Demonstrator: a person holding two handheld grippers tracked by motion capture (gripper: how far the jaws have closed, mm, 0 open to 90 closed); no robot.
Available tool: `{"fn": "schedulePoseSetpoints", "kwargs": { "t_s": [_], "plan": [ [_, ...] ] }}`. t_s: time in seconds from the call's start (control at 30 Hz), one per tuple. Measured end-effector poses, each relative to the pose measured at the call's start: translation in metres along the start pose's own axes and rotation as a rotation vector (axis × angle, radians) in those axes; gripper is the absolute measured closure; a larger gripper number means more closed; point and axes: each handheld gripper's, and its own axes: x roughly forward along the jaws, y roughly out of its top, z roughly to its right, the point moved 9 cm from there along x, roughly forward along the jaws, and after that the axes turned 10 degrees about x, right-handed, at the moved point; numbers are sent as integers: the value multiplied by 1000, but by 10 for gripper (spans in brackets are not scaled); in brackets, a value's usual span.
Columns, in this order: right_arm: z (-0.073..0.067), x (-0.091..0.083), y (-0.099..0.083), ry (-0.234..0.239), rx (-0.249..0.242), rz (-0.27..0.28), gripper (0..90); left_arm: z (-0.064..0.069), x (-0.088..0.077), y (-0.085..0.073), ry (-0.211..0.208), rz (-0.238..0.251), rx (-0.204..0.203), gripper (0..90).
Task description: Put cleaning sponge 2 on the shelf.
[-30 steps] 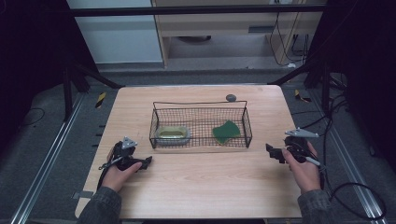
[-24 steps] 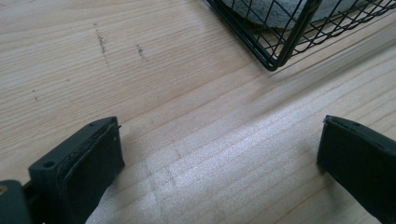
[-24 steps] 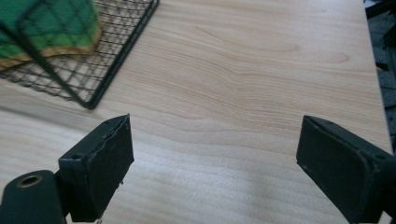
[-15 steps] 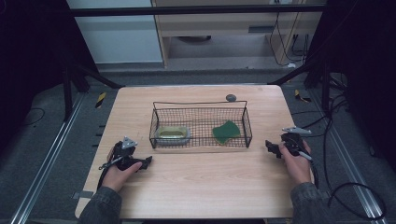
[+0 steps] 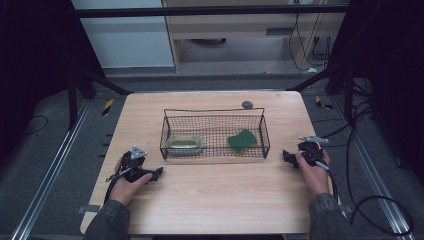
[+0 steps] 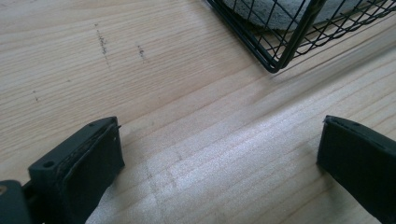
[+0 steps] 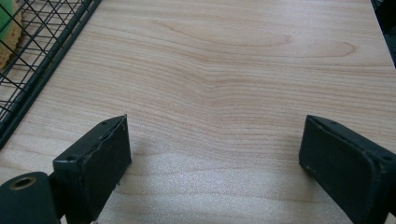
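**Both tongs resting open on the worktop beside the wire basket**

Along the bottom of the high view, two sleeved forearms are coming in over the pale wooden worktop (image 5: 210, 200). At lower left, the left tongs (image 5: 156, 173) are lying low on the wood in the person's hand, their jaws standing wide apart with nothing between them; in the left gripper view, bare wood is showing between the two black jaws and a corner of the basket (image 6: 275, 65) is sitting just beyond them at upper right. At right of the frame, the right tongs (image 5: 288, 158) are pointing toward the basket's right end, near it but apart; their jaws have just been opening and are gaping over bare wood. Mid-frame, the black wire basket (image 5: 215, 150) is standing on the worktop, holding a pale bowl (image 5: 184, 145) at its left end and a green sponge (image 5: 242, 140) at its right. Farther up, a small dark round object (image 5: 247, 104) is lying behind the basket's back rim.
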Motion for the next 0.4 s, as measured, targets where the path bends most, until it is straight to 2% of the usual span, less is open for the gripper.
{"fn": "schedulePoseSetpoints", "kwargs": {
  "t_s": [0.13,0.23,0.4],
  "plan": [
    [-1,-1,-1,-14,-6,-4,88,0,0,0,1,1,-1,0],
    [-6,-2,-4,-1,-12,-5,85,0,0,0,0,-1,0,0],
    [-12,-3,-7,-22,16,-11,56,0,0,0,0,0,0,0]
  ]
}}
